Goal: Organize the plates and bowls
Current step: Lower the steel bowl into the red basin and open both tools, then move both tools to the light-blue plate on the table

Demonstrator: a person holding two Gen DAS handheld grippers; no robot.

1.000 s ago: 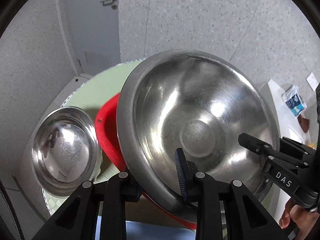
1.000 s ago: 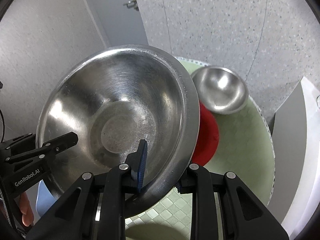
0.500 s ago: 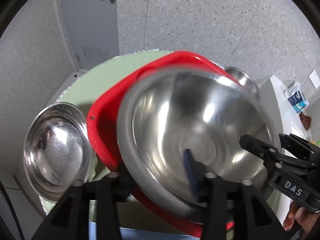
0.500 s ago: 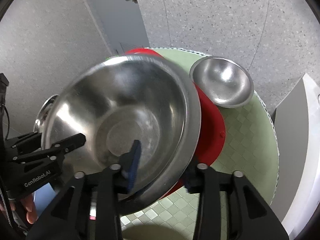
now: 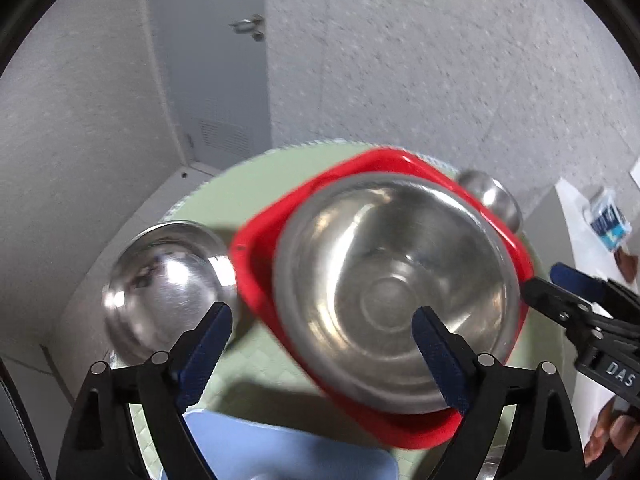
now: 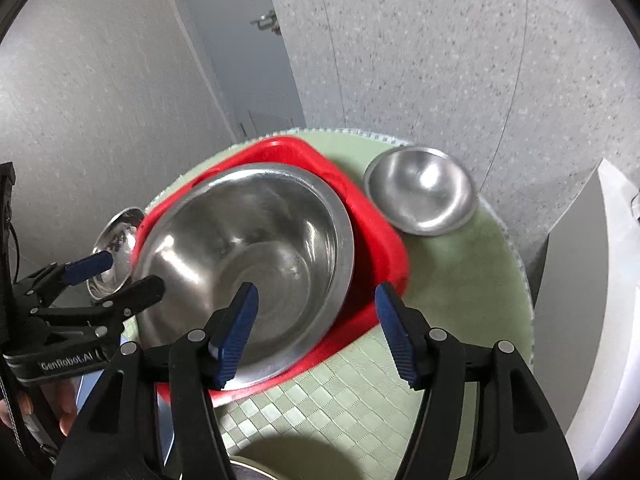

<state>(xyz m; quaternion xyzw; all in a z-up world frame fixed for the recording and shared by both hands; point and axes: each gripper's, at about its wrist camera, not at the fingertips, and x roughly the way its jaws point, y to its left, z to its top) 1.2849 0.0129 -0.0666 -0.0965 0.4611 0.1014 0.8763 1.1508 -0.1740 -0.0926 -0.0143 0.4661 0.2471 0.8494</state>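
A large steel bowl (image 5: pixel 392 292) sits in a red tray (image 5: pixel 260 252) on the round green table (image 5: pixel 248 196); it also shows in the right wrist view (image 6: pixel 248 248) in the red tray (image 6: pixel 376 240). My left gripper (image 5: pixel 320 340) is open, its fingers astride the bowl's near left rim. My right gripper (image 6: pixel 316 328) is open, astride the bowl's near right rim. A smaller steel bowl (image 5: pixel 168 288) stands left of the tray. Another small steel bowl (image 6: pixel 420 192) stands at the far right.
A light blue plate (image 5: pixel 288 452) lies at the table's near edge. A grey door (image 5: pixel 212 60) and speckled walls stand behind. A white counter (image 6: pixel 600 300) flanks the table on the right, with a blue packet (image 5: pixel 608 224) on it.
Both grippers lowered the large bowl into the red tray, then opened and let it go. The bowl now rests level in the tray.
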